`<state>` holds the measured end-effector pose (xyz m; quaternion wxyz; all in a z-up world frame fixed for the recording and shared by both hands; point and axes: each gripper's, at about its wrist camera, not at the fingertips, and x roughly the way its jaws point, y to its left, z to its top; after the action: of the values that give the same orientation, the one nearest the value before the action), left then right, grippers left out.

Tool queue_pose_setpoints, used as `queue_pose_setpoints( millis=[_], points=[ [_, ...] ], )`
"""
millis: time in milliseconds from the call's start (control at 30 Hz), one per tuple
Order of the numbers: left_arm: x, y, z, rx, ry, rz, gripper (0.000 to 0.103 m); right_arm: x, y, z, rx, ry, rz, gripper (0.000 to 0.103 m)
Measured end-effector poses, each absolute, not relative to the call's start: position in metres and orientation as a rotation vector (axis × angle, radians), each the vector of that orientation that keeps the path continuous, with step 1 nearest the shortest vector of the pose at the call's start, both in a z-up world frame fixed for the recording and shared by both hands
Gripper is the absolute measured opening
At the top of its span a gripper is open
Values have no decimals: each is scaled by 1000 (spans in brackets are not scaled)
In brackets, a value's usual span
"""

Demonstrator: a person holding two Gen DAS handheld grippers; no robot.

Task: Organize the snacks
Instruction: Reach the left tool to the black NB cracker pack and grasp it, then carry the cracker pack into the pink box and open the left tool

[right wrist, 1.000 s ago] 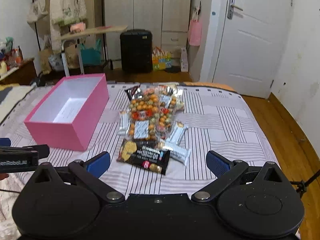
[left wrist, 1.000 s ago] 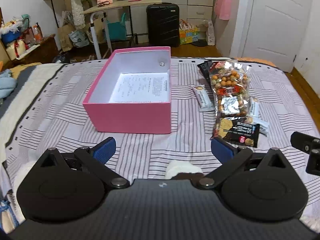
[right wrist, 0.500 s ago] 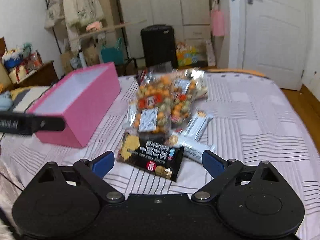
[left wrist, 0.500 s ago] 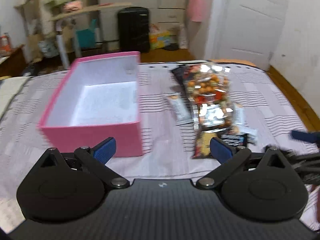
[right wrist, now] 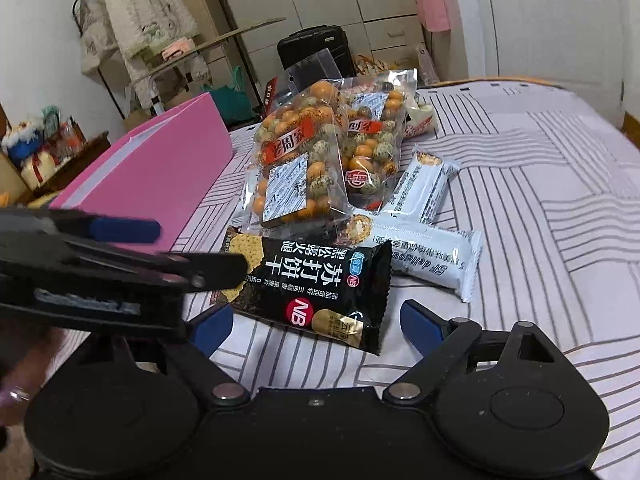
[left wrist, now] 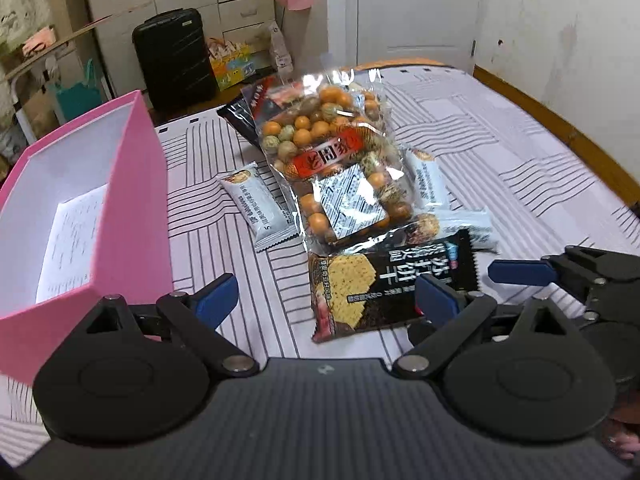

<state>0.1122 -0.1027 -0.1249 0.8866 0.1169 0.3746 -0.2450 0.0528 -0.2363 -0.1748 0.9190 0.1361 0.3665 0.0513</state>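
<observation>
A black cracker packet (left wrist: pixel 390 284) (right wrist: pixel 316 282) lies on the striped bedspread closest to both grippers. Behind it lie clear bags of coated nuts (left wrist: pixel 336 168) (right wrist: pixel 298 164) and white snack bars (left wrist: pixel 256 208) (right wrist: pixel 424 258). An open pink box (left wrist: pixel 132 208) (right wrist: pixel 160 172) with a paper inside stands to the left. My left gripper (left wrist: pixel 326 298) is open and empty, its right finger over the packet's near edge. My right gripper (right wrist: pixel 316 320) is open and empty just in front of the packet; it also shows in the left wrist view (left wrist: pixel 560 272).
The striped bed (left wrist: pixel 500 152) reaches to a wooden edge on the right. Beyond it stand a black suitcase (left wrist: pixel 172 56), wardrobes, a white door (left wrist: pixel 400 8) and a clothes rack (right wrist: pixel 132 32). The left gripper crosses the right wrist view (right wrist: pixel 120 256) at the left.
Both grippers have moved forward and down toward the snack pile. The left one swung right from the pink box to the black packet. Both stayed open.
</observation>
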Motion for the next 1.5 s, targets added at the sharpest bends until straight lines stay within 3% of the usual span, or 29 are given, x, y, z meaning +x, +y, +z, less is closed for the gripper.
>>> queue_pose_setpoints(
  millis=[200,267,333,433,700,1500],
  points=[
    [136,-92,-156,80,906,-550,96,60,-233,-185,297,749,121,90],
    [142,-85,-164,-26,968,-577,87,62,-228,-185,268,757,121,82],
    [148,-81,-169,-113,1022,-606,66,61,-223,-183,244,763,111,75],
    [145,-82,-170,-103,1019,-608,60,63,-219,-181,223,779,100,74],
    [131,-91,-151,-6,1024,-638,61,53,-202,-166,111,776,124,85],
    [86,-38,-73,-13,976,-578,63,23,-142,-78,-139,712,272,87]
  ],
)
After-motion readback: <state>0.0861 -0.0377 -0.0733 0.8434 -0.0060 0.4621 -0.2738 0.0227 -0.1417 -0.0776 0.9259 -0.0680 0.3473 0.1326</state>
